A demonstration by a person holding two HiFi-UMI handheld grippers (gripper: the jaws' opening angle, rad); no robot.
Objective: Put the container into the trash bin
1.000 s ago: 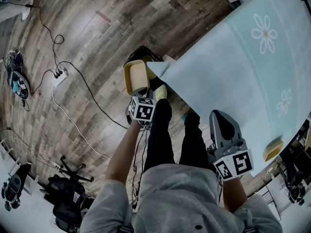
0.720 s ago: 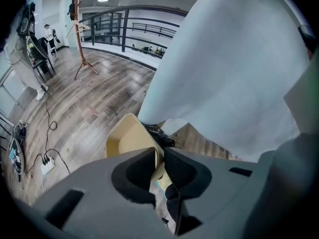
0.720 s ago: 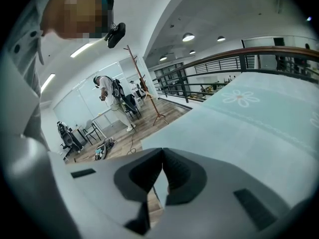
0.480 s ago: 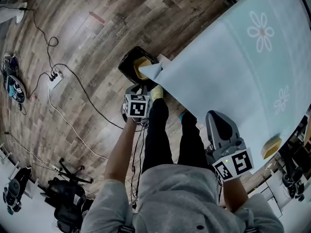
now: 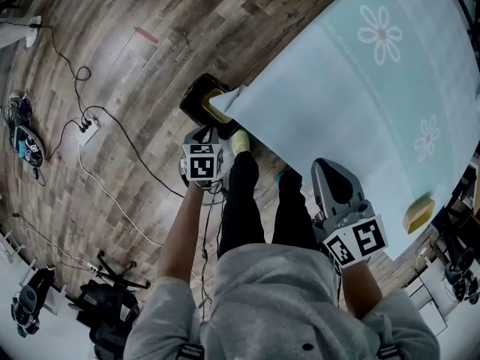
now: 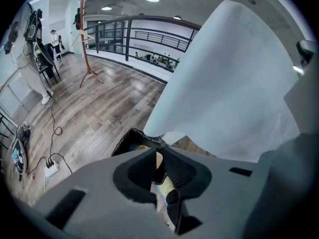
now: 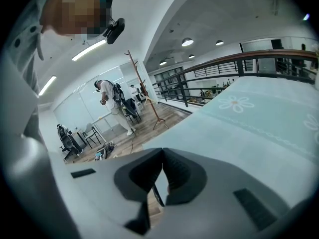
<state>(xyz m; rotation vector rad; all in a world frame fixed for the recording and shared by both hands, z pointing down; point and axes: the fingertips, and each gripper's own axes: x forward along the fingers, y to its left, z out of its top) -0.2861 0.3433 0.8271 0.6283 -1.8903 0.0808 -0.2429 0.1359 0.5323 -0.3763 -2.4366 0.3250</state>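
Observation:
The yellowish container (image 5: 215,104) lies inside the black trash bin (image 5: 193,100), on the wood floor at the corner of the table. In the left gripper view the container (image 6: 138,147) shows within the bin's rim (image 6: 130,137). My left gripper (image 5: 201,136) hangs just on the near side of the bin. Its jaws stand slightly open (image 6: 158,154) and nothing is between them. My right gripper (image 5: 328,165) hovers over the near edge of the table; its tips meet (image 7: 160,153) and it holds nothing.
A pale blue cloth with daisies covers the table (image 5: 360,103), and its corner overhangs the bin. A second yellowish item (image 5: 418,217) sits at the table's right edge. Cables and a power strip (image 5: 88,130) run across the floor at the left. The person's shoe (image 5: 240,142) is beside the bin.
A second ago the left gripper held the container over the bin. It has since let go, the container dropped into the bin, and the gripper drew back. The right gripper stayed put.

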